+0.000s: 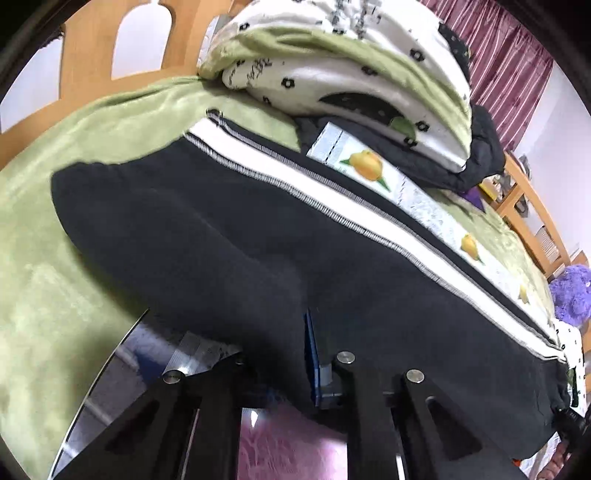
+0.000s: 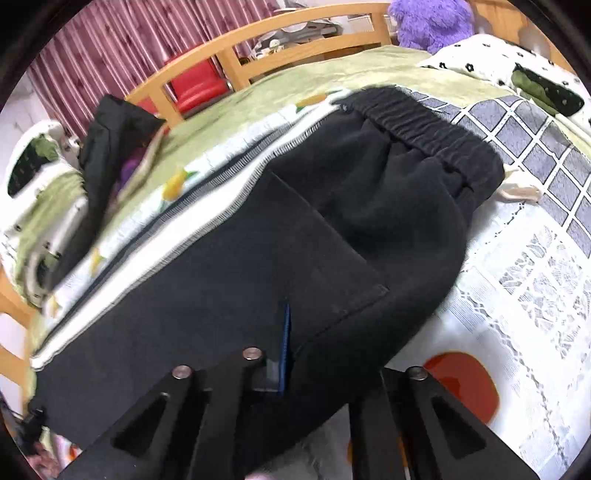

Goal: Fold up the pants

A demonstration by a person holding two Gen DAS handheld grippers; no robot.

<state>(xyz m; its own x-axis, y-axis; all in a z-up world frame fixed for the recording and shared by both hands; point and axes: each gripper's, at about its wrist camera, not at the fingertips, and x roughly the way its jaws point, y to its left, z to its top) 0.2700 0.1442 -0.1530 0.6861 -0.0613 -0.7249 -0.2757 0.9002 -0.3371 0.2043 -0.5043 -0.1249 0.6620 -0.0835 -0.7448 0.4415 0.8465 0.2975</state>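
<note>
Black pants (image 1: 229, 236) with a white side stripe lie stretched along the bed. In the right wrist view the pants (image 2: 258, 258) show a gathered elastic waistband (image 2: 424, 129) at the far end and a patch pocket. My left gripper (image 1: 295, 350) is shut on the near edge of the leg fabric; one blue finger pad (image 1: 310, 358) shows, the other is hidden under cloth. My right gripper (image 2: 295, 339) is shut on the pants' near edge by the pocket, with a blue pad (image 2: 284, 343) showing.
A green blanket (image 1: 55, 258) covers the bed. Folded flowered bedding (image 1: 351, 66) and a dark garment (image 1: 480, 155) are stacked at the far side. A wooden bed frame (image 2: 295, 40), purple plush toy (image 2: 432, 22), checked cloth (image 2: 535, 136) and lace cover (image 2: 517, 280) surround the pants.
</note>
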